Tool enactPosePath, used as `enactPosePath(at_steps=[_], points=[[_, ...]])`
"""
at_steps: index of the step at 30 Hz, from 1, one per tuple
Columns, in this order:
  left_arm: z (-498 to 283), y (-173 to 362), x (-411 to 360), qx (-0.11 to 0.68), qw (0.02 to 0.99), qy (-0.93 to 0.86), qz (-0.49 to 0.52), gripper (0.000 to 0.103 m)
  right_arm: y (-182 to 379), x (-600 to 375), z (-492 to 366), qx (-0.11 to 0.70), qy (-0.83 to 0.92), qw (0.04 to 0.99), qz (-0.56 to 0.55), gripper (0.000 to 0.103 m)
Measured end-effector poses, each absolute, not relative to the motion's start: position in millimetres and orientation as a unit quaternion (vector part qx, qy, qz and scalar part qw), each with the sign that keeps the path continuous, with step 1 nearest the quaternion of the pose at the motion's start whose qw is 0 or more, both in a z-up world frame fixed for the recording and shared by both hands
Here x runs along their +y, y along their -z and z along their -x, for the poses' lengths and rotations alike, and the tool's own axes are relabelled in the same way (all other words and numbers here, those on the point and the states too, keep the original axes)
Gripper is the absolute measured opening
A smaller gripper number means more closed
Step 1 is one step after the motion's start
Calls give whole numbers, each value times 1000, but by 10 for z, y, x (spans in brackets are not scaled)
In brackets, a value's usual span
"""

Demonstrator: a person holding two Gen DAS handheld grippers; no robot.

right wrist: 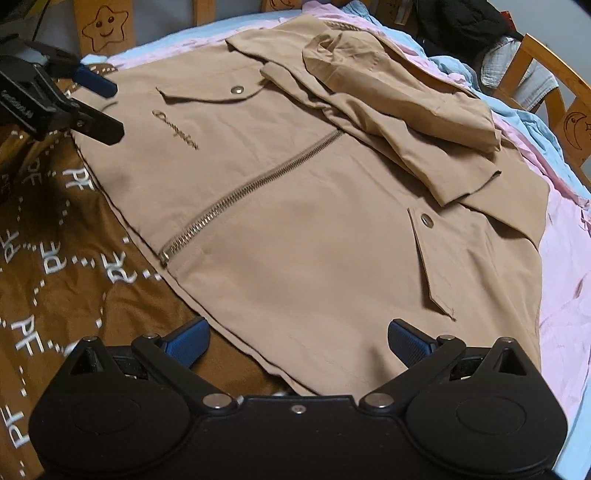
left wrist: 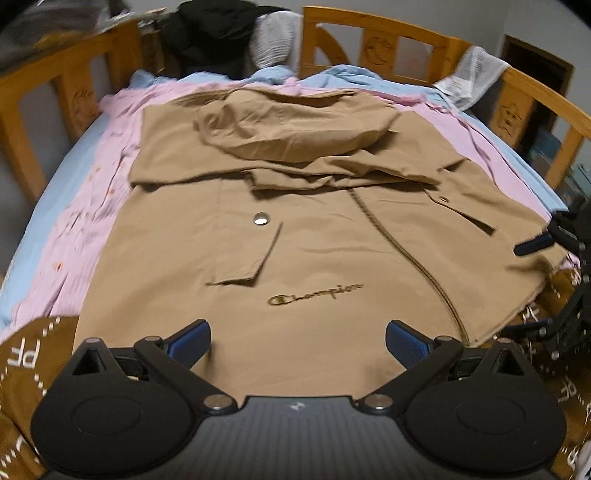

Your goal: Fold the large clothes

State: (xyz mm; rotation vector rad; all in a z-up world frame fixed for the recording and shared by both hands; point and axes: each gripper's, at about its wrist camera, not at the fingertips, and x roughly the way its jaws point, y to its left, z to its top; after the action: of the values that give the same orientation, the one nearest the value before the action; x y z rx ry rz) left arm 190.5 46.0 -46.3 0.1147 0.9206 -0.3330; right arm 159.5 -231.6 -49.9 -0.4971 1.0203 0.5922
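Observation:
A tan zip-up jacket with a hood and an embroidered chest logo lies flat on the bed, front up. Its hood and sleeves are folded in over the upper body. My left gripper hovers open above the jacket's near edge, blue pads wide apart, nothing between them. My right gripper is also open, over the jacket's hem corner. In the right wrist view the left gripper shows at the far left edge; the right gripper shows at the right edge of the left wrist view.
Beneath the jacket lie a pink sheet and a light blue sheet, with a brown printed blanket near me. A wooden bed rail rings the bed. Dark and grey clothes hang over the rail.

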Motion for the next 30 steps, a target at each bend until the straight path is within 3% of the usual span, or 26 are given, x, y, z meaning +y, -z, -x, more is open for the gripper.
enactPosePath(at_steps=[9,15,20,22,24,25,30], points=[[-1876,537,103,456,867,155,-126,103,627,-2654,-1388,456,-248,794,317,102],[-1943,578,25,478,859,141,-117,103,690,-2708,-1181,365,-248,818,370,100],[-1955,569,1,485,856,142,-109,103,725,-2587,-1079,296,-271,821,405,76],[-1926,544,-11,478,858,156,-105,103,713,-2573,-1107,295,-283,821,397,53],[-1852,501,-22,464,862,183,-96,103,656,-2577,-1175,312,-291,826,369,37],[-1810,480,-27,456,862,198,-94,103,607,-2586,-1215,322,-294,830,347,22],[-1578,436,-183,421,859,258,-136,103,249,-2643,-1427,361,-281,859,231,15]])
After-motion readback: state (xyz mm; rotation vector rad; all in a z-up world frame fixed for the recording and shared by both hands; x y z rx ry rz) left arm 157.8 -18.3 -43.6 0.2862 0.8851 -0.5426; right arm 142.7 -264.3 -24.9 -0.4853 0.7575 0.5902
